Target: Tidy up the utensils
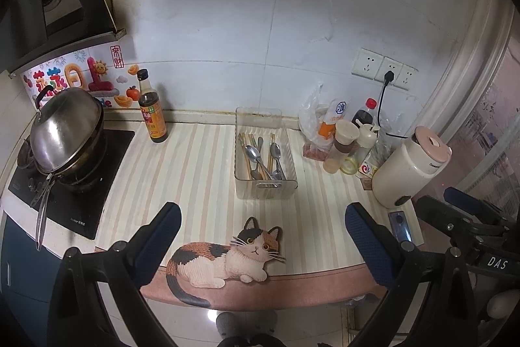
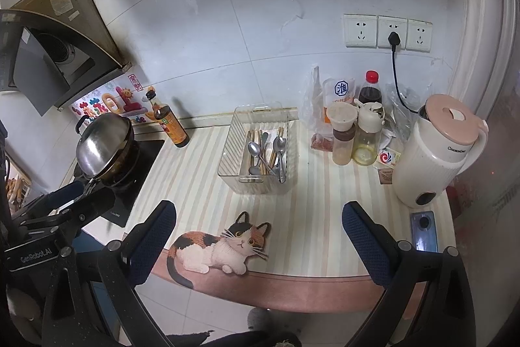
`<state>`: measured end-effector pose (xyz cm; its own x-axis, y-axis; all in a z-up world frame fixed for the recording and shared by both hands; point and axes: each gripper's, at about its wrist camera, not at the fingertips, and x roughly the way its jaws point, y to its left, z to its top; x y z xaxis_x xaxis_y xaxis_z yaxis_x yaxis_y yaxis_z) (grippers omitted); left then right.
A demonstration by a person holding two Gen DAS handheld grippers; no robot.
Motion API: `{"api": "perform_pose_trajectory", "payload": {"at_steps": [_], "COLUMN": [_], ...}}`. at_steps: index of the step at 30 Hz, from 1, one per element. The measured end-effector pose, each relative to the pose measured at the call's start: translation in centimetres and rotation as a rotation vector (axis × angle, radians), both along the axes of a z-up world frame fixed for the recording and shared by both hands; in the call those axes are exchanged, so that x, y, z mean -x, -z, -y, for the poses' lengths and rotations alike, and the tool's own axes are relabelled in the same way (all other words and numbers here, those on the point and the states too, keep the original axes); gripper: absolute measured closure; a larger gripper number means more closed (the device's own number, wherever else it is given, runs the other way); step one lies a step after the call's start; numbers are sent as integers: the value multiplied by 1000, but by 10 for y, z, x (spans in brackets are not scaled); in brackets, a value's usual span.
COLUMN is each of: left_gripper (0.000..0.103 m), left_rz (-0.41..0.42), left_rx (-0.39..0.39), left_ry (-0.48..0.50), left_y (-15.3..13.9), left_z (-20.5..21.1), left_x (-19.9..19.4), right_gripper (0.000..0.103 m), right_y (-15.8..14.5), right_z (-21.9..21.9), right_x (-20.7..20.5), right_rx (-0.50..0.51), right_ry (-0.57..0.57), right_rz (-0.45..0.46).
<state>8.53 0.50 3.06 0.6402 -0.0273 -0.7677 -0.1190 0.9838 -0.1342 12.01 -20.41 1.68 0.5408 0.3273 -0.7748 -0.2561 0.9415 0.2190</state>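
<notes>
A clear plastic bin [image 1: 265, 194] stands on the striped counter mat, also in the right wrist view [image 2: 256, 186]. In it lie metal spoons [image 1: 253, 153] and wooden chopsticks [image 1: 245, 158], jumbled together; they show in the right wrist view too, spoons [image 2: 254, 149] and chopsticks [image 2: 272, 158]. My left gripper [image 1: 261, 213] is open and empty, held near the counter's front edge, well short of the bin. My right gripper [image 2: 260, 212] is open and empty, also in front of the bin. Each gripper appears at the edge of the other's view.
A wok with a steel lid [image 1: 66, 127] sits on the stove at left. A dark sauce bottle [image 1: 151, 109] stands by the wall. Condiment bottles [image 2: 356, 132], a white kettle-like appliance [image 2: 432, 152] and a phone [image 2: 422, 231] are at right. A cat-shaped mat [image 1: 227, 256] lies at the front edge.
</notes>
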Motion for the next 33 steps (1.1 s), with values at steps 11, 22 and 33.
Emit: {"api": "perform_pose_trajectory", "payload": {"at_steps": [11, 22, 33], "left_gripper": [0, 0, 0], "left_rz": [-2, -1, -2], "left_rx": [2, 4, 1], "left_ry": [-3, -4, 2], "left_y": [0, 0, 0], "left_z": [2, 1, 2], "left_x": [-1, -1, -6], "right_gripper": [0, 0, 0], "right_y": [2, 2, 2], "right_z": [0, 2, 3], "right_x": [-2, -4, -6], "right_rx": [2, 5, 6], "right_ry": [-4, -2, -1], "right_rz": [-3, -4, -2]}}
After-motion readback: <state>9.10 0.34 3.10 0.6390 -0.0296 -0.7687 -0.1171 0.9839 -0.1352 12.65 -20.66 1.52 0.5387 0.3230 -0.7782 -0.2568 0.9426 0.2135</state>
